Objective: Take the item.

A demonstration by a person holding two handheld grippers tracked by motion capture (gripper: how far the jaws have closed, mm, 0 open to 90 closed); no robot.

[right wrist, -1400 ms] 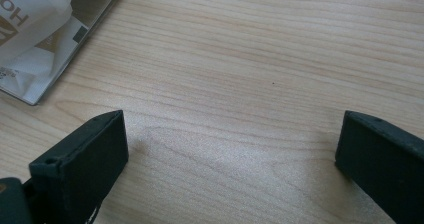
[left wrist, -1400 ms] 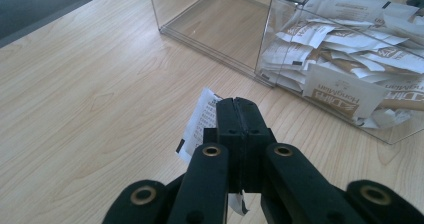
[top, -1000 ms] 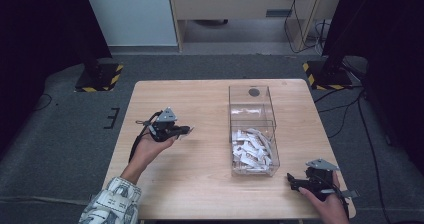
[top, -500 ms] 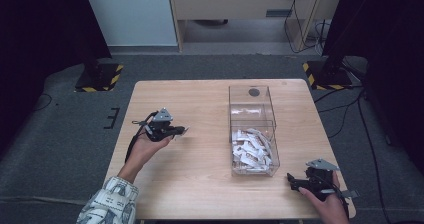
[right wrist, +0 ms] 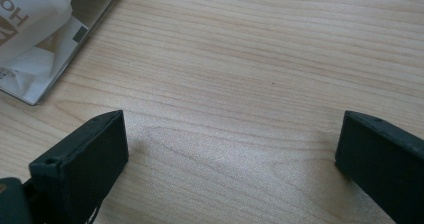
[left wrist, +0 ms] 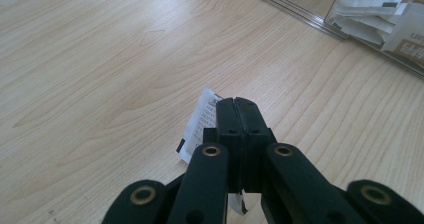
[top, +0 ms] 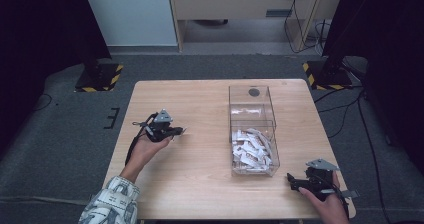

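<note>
Left hand w/ its claw [top: 176,131] has drifted a bit up and left on the counter [top: 200,104] vs a sec ago; forearm more stretched out now. Right side hasn't budged.

Packet [left wrist: 202,119]: small white paper sachet w/ dark print, pinched in the left claw, jaws pressed together on it. In the left gripper view it sticks out to the left of the jaw tips, just above bare wood, well apart from the box. Looks light, thin, floppy — prob. bends and flutters if swung fast; paper is slick enough to slide out of a weak pinch. Not fragile as such, but could crease or tear at a corner. Best hold seems mid-body or along a sealed edge, flat faces between the pads, not by a tip.

Clear box [top: 253,134]: see-through plastic bin right of centre, upright, lidless as far as I can tell. Pile of same white packets [top: 251,150] in its near half, far half looks empty w/ a dark round spot on the counter behind it.

Right claw [top: 290,180]: near the front-right corner, jaws spread wide, nothing between them, pointing toward the box; corner of the box w/ packets visible at the top left of the right gripper view.

Floor around: grey carpet, black stands w/ yellow-black bases.
</note>
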